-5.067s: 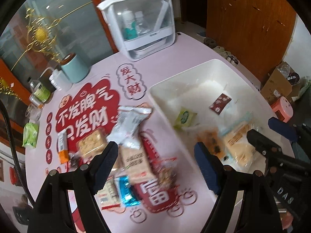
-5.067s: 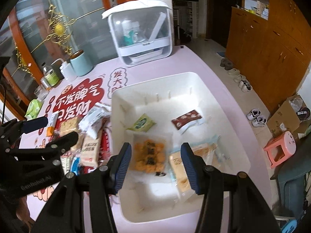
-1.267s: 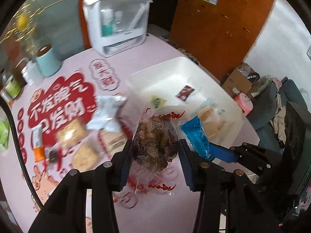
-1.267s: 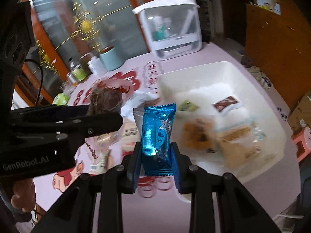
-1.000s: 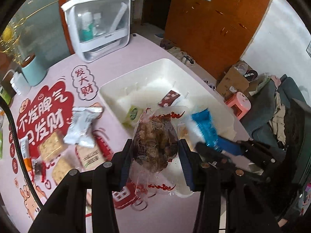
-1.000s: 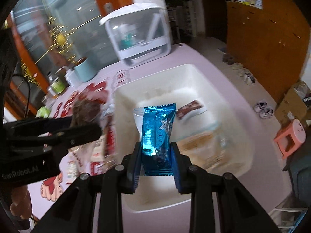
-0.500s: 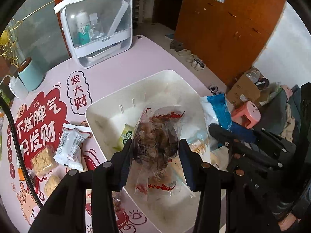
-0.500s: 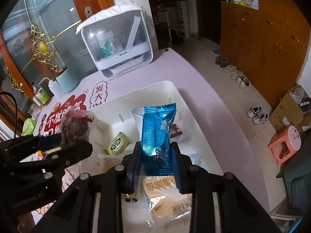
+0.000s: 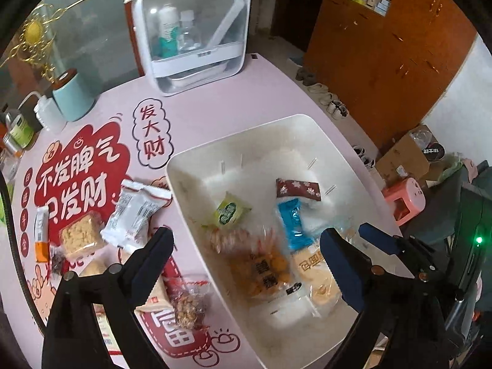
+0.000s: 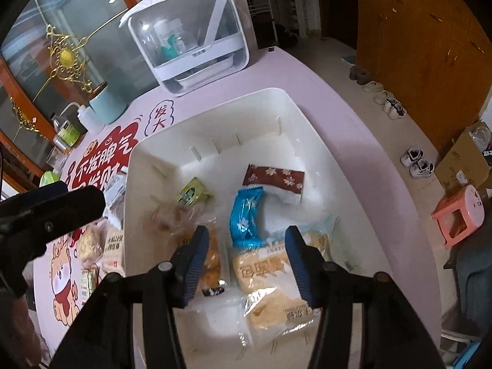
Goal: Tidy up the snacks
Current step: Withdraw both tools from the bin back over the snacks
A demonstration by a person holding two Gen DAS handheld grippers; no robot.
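A white bin on the pink table holds several snacks. In it lie a blue packet, a clear bag of brown snacks, blurred, a green packet, a brown packet and pastry packs. My left gripper is open and empty above the bin's near left rim. My right gripper is open and empty above the bin, just over the blue packet. Loose snacks lie on the table left of the bin.
A white clear-fronted storage box stands at the back. A teal cup and small bottles stand at the back left. A nut bag lies near the left fingers. The table's edge runs to the right, with floor, shoes and a pink stool beyond.
Both grippers have opened. The clear brown snack bag has left my left gripper and the blue packet has left my right gripper; both now lie in the bin.
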